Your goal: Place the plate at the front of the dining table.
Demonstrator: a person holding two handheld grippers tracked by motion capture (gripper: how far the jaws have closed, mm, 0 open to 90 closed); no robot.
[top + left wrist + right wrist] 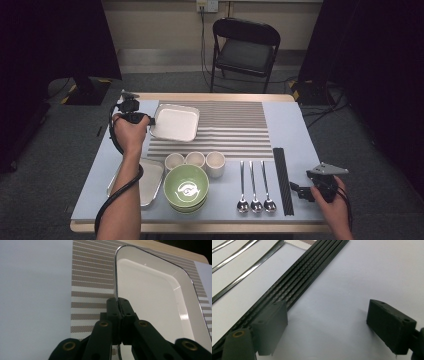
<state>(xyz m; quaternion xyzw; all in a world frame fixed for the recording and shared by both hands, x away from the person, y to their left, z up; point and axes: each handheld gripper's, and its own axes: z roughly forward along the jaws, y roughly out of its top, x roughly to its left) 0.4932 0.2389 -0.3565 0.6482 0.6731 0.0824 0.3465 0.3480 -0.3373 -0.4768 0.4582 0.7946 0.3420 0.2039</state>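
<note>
Left gripper [148, 120] clamps the square tray [176, 121] by its 9 o'clock rim, tray tilted; right gripper [300, 191] gapes empty.

Your square white tray [175, 122] lies on the striped placemat [235, 125]; three pale cups [195, 161] stand behind the green bowl [186, 190].

A white square tray [175, 122] lies on a grey-and-white striped mat [235, 125]; the bowl [186, 188] is green, the chopsticks [282, 180] black.
</note>
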